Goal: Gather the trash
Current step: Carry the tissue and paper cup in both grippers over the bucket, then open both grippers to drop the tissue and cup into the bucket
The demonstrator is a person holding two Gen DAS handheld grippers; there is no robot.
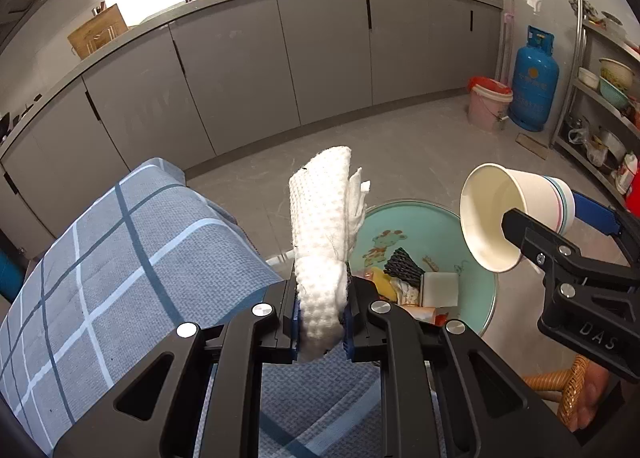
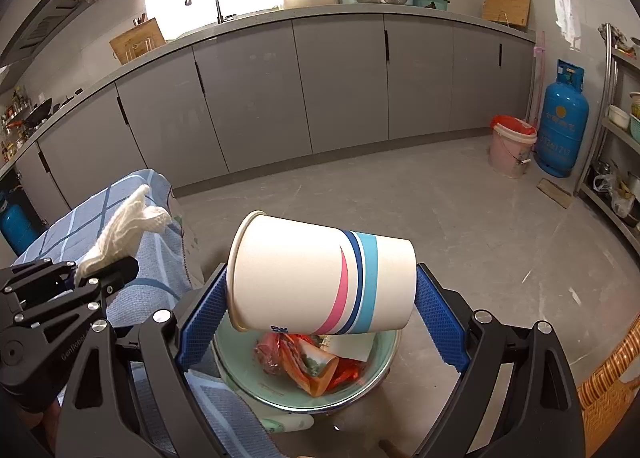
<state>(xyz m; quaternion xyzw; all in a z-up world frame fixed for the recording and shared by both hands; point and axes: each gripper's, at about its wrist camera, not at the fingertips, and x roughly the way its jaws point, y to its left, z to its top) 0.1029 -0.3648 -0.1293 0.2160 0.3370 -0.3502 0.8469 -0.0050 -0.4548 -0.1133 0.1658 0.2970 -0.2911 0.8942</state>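
Both hand-held grippers carry trash above a green basin in a kitchen.

A blue checked cloth point(image 1: 120, 258) covers the furniture at left, beside the basin point(image 2: 384, 346) of wrappers. The right hand-held gripper point(image 2: 320, 294) clamps a paper cup point(image 2: 316, 274) lying sideways, its mouth pointing left. The left hand-held gripper point(image 1: 320, 322) is closed on a white rag point(image 1: 324, 238) that stands upright.
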